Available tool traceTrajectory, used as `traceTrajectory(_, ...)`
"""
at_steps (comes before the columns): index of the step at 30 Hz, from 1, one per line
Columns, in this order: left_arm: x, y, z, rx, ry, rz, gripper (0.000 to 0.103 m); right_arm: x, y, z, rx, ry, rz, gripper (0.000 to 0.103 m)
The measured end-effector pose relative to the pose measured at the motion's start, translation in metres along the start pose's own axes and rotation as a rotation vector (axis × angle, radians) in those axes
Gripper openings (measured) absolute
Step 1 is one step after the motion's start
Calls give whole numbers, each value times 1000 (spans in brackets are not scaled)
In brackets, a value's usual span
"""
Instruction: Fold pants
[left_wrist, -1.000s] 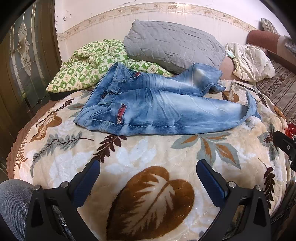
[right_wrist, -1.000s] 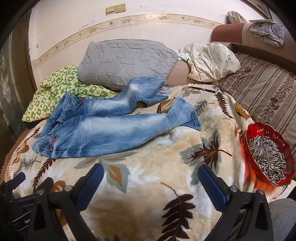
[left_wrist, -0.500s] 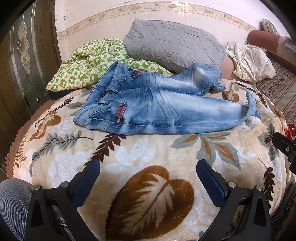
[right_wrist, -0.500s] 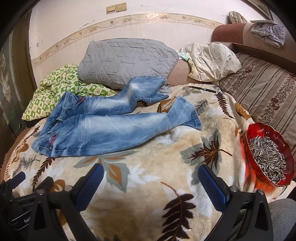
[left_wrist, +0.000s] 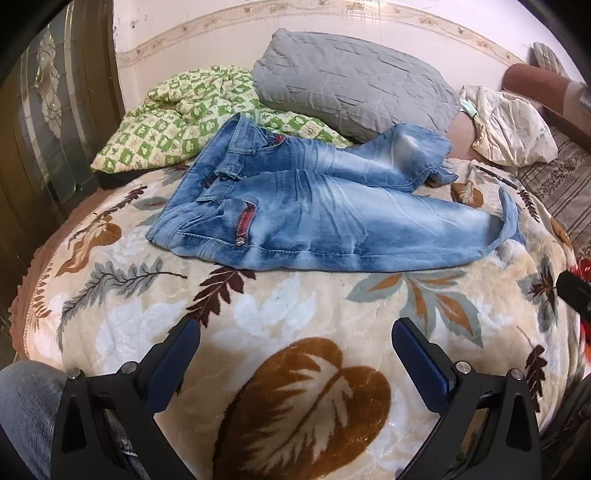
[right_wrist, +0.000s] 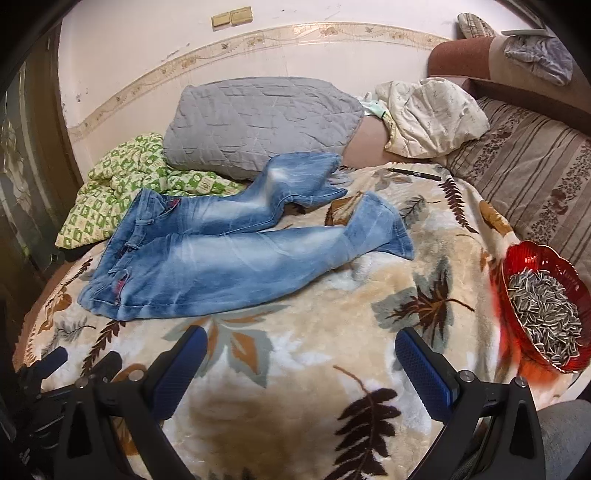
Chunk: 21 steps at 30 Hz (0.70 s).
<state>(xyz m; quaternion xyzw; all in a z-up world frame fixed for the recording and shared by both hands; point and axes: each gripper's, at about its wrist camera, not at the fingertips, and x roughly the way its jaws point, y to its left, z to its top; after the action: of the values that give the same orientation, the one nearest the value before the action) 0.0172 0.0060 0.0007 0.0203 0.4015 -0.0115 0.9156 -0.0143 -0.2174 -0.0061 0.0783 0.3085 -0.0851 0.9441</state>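
The pants (left_wrist: 325, 218), a pair of faded blue jeans, are seen spread unfolded on the leaf-patterned blanket (left_wrist: 295, 387), just in front of the grey pillow (left_wrist: 351, 77): the waistband lies towards the green checked quilt (left_wrist: 177, 110) beside that pillow, the far leg is bent with its cuff riding up against the pillow's lower edge, and the near leg is stretched away from the pillow's left end towards a red bowl of sunflower seeds (right_wrist: 546, 314). The denim is judged to be fairly heavy for cloth, soft but thick, likely to drape and drag on the plush blanket rather than slide, and not fragile; stiff seams at waistband and hems are expected to give the firmest hold. A grip at the waistband corner (left_wrist: 159, 236) and at the near cuff (right_wrist: 395, 240) is therefore suggested, with a single layer avoided so that both layers are lifted together. The left gripper (left_wrist: 295, 339) is held low over the blanket, well short of the pillow and of the pants, its blue-padded jaws spread wide with nothing between them. The right gripper (right_wrist: 301, 350) is posed likewise beside it, jaws wide apart and empty, pointed towards the pillow, with the bowl off to its right. A denim-clad knee (left_wrist: 26, 413) of the person is visible at the lower edge.
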Motion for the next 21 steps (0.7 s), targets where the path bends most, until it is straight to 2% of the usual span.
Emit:
traceTrajectory(2,3,-1,8,-6,12,9,103,2,-1,4,17,14,25,103)
traceTrajectory(5,5,-5,21,8,-6,26,103,4,0,16,10,-2,0,103)
traceTrajectory(7,5,-7,31,8,-16,9,103,10,0,28,11,4,-2,103)
traceTrajectory(13,13,-10,66,-39,-31,-20,103,30,-8,60,55,48,77,103)
traceTrajectory(15,19,-13,77,-34,-22,-21,103,35,-9,68,50,53,81,103)
traceTrajectory(18,29,-18,92,-16,0,-19,103,49,-10,84,45,119,118,102)
traceTrajectory(21,36,-23,107,-8,-4,-21,103,58,-17,98,55,123,132,102)
